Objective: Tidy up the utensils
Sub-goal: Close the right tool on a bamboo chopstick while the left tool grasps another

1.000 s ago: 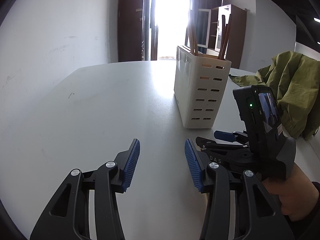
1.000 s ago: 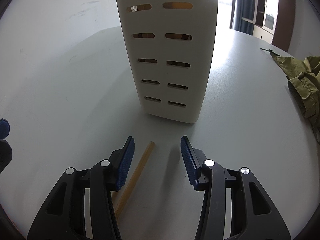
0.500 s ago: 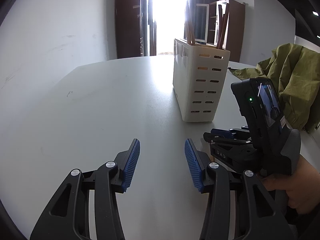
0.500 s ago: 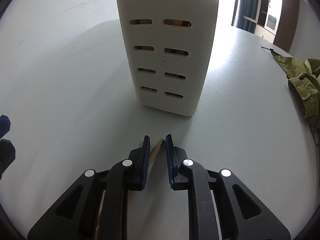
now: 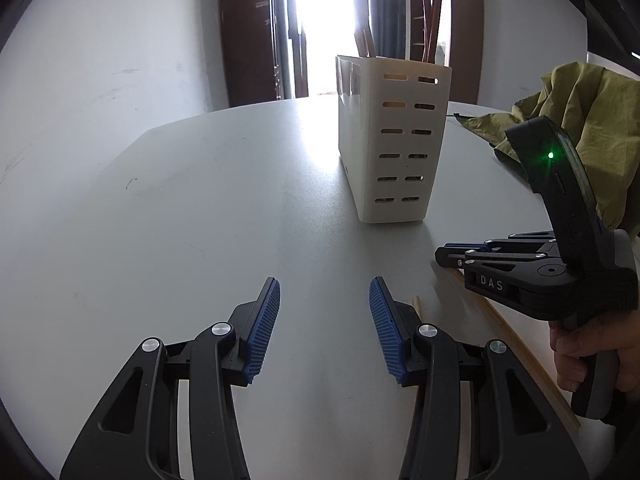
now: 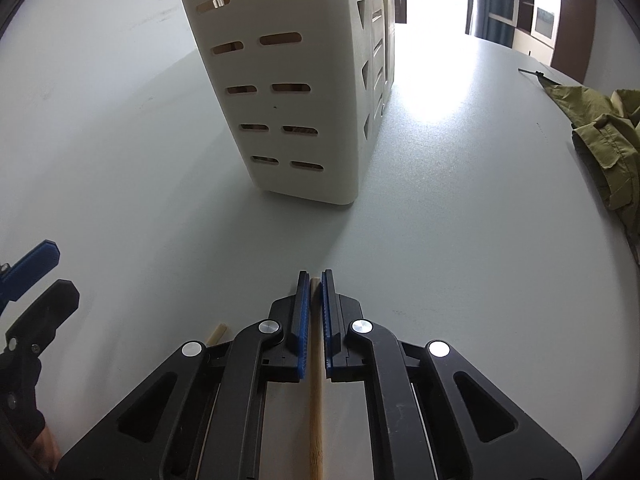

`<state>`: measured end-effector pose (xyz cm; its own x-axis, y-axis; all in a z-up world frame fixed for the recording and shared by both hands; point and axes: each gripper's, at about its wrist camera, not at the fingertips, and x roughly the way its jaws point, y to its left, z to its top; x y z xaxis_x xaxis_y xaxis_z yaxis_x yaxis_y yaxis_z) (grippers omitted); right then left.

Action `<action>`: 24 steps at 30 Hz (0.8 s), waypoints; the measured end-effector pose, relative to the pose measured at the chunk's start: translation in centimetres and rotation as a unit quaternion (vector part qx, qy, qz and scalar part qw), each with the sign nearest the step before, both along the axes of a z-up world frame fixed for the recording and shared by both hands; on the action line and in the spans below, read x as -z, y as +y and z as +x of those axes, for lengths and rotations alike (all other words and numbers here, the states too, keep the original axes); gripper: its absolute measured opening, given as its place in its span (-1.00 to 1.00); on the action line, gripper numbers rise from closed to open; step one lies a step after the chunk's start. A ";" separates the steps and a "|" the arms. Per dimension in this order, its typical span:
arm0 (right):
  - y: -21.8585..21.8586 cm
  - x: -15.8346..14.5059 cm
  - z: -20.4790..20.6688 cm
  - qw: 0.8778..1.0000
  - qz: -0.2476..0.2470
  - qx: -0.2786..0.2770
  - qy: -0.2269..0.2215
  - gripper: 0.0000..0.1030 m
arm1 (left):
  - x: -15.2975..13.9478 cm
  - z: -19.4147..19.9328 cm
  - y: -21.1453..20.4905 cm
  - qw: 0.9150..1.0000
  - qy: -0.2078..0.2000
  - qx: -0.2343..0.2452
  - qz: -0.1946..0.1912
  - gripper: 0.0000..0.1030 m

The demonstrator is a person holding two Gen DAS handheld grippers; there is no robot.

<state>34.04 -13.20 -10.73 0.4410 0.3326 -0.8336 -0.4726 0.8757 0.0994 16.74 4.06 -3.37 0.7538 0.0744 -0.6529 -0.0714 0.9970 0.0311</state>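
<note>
A white slotted utensil holder (image 5: pixel 394 144) stands on the grey table, with dark brown chopsticks (image 5: pixel 434 20) sticking out of its top; it also fills the upper part of the right wrist view (image 6: pixel 296 92). My right gripper (image 6: pixel 316 280) is shut on a light wooden chopstick (image 6: pixel 316 400), just in front of the holder. A second wooden chopstick (image 6: pixel 216 334) lies beside it on the table. In the left wrist view my left gripper (image 5: pixel 324 292) is open and empty, with the right gripper (image 5: pixel 452 254) to its right over the chopstick (image 5: pixel 516 344).
An olive green cloth (image 5: pixel 580 120) is heaped at the table's right side, also seen in the right wrist view (image 6: pixel 604 140). Dark wooden cabinets (image 5: pixel 248 32) and a bright doorway stand beyond the table. The left gripper's tip (image 6: pixel 32 266) shows at the left edge.
My right gripper has closed from wide open onto the wooden chopstick and drawn back slightly from the holder. My left gripper stayed open and pulled back a little.
</note>
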 end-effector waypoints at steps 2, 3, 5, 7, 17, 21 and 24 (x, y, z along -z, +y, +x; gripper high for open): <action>-0.5 -0.1 0.5 1.000 0.004 0.001 0.004 -0.87 | 0.5 0.3 -0.1 1.000 0.010 0.004 -0.005 -0.09; -0.8 -0.1 1.1 1.000 0.004 0.001 0.005 -0.87 | 0.7 0.6 -0.2 1.000 0.017 0.008 -0.011 -0.09; -0.9 -0.3 1.2 1.000 0.004 0.000 0.006 -0.87 | 1.1 1.1 -0.3 0.999 0.032 0.018 -0.022 -0.09; -0.8 -0.3 1.5 1.000 0.004 -0.003 0.007 -0.87 | 1.5 1.6 -0.8 0.998 0.043 0.030 -0.022 -0.09; -0.9 -0.7 2.1 1.000 0.001 -0.001 0.010 -0.87 | 3.9 3.7 -4.0 0.991 0.104 0.085 -0.019 -0.09; -0.9 -0.4 2.0 1.000 -0.003 -0.001 0.013 -0.87 | 4.2 4.4 -4.6 0.988 0.121 0.098 -0.008 -0.27; -1.0 -0.2 2.1 1.000 -0.006 -0.002 0.014 -0.87 | 4.5 5.1 -4.8 0.986 0.135 0.099 0.000 -0.34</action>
